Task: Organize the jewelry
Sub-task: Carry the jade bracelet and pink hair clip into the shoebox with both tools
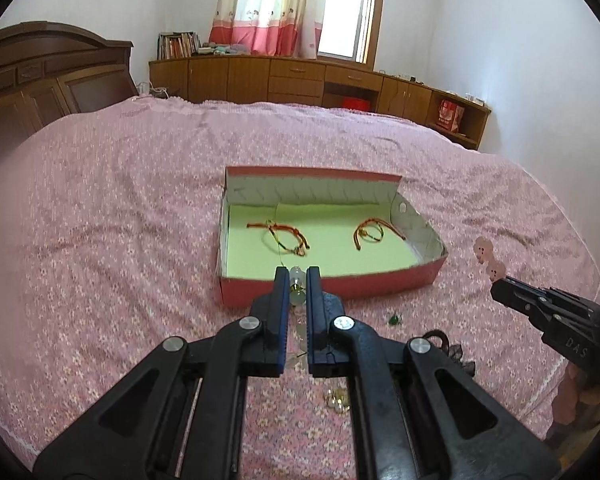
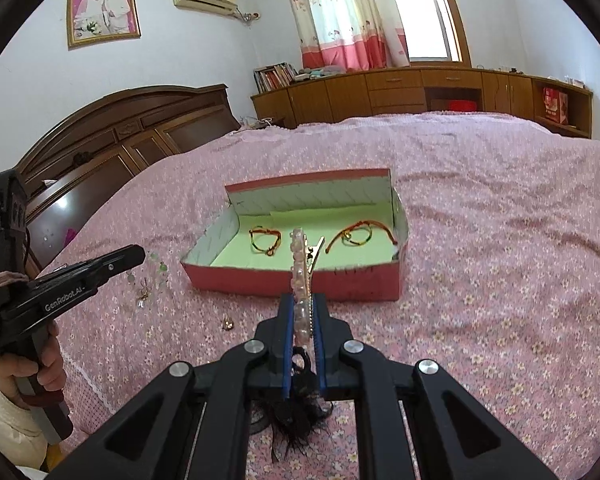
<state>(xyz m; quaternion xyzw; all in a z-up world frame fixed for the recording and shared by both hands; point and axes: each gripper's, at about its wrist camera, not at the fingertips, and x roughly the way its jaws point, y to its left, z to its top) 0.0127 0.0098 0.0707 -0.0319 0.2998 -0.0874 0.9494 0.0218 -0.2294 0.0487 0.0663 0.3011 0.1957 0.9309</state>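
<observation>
A red cardboard box [image 1: 332, 290] with a pale green floor lies on the pink bedspread, and two red string bracelets [image 1: 286, 236] [image 1: 374, 234] rest inside it. My left gripper [image 1: 297, 274], just short of the box's near wall, is shut on a beaded chain [image 1: 296, 282] of clear and green beads that hangs below the fingers. In the right wrist view my right gripper [image 2: 303, 300] is shut on a pink-beaded hair clip [image 2: 298, 264] with a gold clasp. The clip sticks up in front of the box [image 2: 256, 280]. The left gripper [image 2: 140, 256] shows at the left there, its chain [image 2: 158, 272] dangling.
Loose pieces lie on the bedspread near the grippers: a small green bit [image 1: 394, 320], gold beads [image 1: 338, 398], a gold piece [image 2: 228, 323] and a black feathery item [image 2: 296, 416]. A wooden headboard [image 2: 120, 128] stands left, and cabinets [image 2: 420, 92] line the far wall.
</observation>
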